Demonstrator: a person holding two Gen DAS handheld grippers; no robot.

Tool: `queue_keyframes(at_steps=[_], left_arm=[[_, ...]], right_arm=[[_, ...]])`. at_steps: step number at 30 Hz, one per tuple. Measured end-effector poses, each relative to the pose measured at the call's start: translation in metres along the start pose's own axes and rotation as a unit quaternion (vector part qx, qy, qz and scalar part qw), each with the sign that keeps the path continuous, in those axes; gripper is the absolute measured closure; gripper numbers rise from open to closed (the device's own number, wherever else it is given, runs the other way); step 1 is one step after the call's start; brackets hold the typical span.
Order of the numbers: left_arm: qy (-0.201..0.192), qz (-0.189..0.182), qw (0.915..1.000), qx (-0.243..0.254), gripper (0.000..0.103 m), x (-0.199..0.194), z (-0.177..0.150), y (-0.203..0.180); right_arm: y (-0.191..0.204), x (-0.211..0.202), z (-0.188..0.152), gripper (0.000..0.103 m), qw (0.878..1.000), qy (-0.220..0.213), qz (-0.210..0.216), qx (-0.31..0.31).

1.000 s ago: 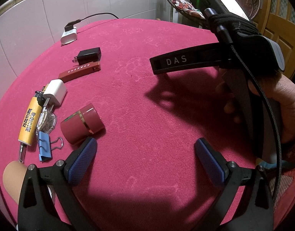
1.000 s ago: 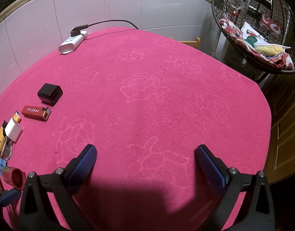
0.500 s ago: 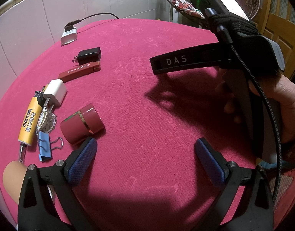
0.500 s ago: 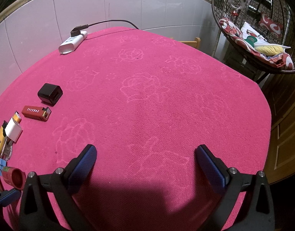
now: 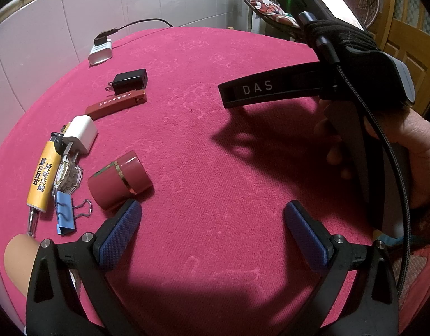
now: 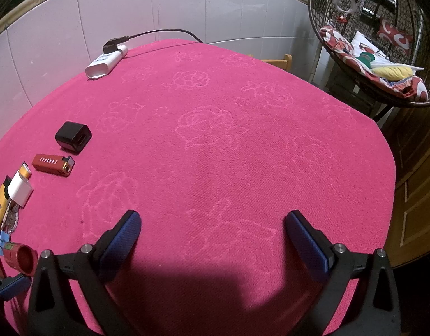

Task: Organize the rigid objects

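Observation:
Small objects lie in a curved row on the left of the pink tablecloth point(image 5: 215, 154): a black plug adapter point(image 5: 129, 80), a dark red lighter point(image 5: 115, 104), a white charger cube point(image 5: 80, 133), a yellow lighter point(image 5: 44, 177), a blue binder clip point(image 5: 65, 215) and a red cup on its side point(image 5: 119, 179). My left gripper point(image 5: 212, 229) is open and holds nothing, its left pad just right of the red cup. My right gripper point(image 6: 213, 238) is open over bare cloth, with the black adapter point(image 6: 73, 137) and red lighter point(image 6: 53, 164) far to its left.
A white power strip point(image 6: 105, 62) with a black cable lies at the table's far edge by the tiled wall. In the left wrist view the other gripper's body point(image 5: 285, 86) and a hand point(image 5: 411, 145) fill the right side. A hanging wicker chair point(image 6: 377, 56) stands beyond the table.

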State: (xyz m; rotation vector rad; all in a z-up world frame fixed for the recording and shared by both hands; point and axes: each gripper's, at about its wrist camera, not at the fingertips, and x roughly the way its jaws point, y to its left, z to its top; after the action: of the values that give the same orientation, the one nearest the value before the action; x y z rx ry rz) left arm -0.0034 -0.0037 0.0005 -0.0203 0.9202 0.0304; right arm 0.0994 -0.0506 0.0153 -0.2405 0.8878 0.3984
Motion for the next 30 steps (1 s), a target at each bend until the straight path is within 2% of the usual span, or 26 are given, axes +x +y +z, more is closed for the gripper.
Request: queue_keyframes(at_steps=[8, 12, 14, 16, 19, 21, 25, 30], left_arm=[[0.015, 0.010, 0.9997, -0.019, 0.001, -0.018, -0.006, 0.002], [-0.051, 0.040, 0.9964, -0.055, 0.001, -0.078, -0.019, 0.020], [-0.085, 0.065, 0.9889, -0.102, 0.001, -0.112, -0.032, 0.043], [-0.106, 0.111, 0.9749, -0.162, 0.001, -0.141, -0.053, 0.073], [-0.107, 0.157, 0.9543, -0.231, 0.001, -0.162, -0.089, 0.111], [-0.092, 0.178, 0.9491, -0.243, 0.001, -0.164, -0.104, 0.117], [-0.067, 0.210, 0.9513, -0.216, 0.001, -0.151, -0.108, 0.111], [-0.032, 0.207, 0.9579, -0.197, 0.001, -0.124, -0.108, 0.110]], right_arm=[[-0.001, -0.001, 0.001, 0.000, 1.000, 0.000, 0.000, 0.000], [-0.001, 0.001, -0.001, 0.000, 1.000, 0.000, 0.002, 0.001], [-0.001, 0.001, -0.001, 0.000, 1.000, 0.000, 0.001, 0.001], [0.000, 0.001, -0.001, 0.000, 1.000, 0.000, 0.001, 0.001], [0.000, 0.001, -0.001, 0.000, 1.000, 0.000, 0.001, 0.001], [0.000, 0.001, -0.002, 0.000, 1.000, 0.000, 0.001, 0.001], [0.000, 0.001, -0.001, 0.000, 1.000, 0.000, 0.002, 0.001], [0.001, 0.000, -0.002, 0.000, 1.000, -0.002, 0.007, 0.001]])
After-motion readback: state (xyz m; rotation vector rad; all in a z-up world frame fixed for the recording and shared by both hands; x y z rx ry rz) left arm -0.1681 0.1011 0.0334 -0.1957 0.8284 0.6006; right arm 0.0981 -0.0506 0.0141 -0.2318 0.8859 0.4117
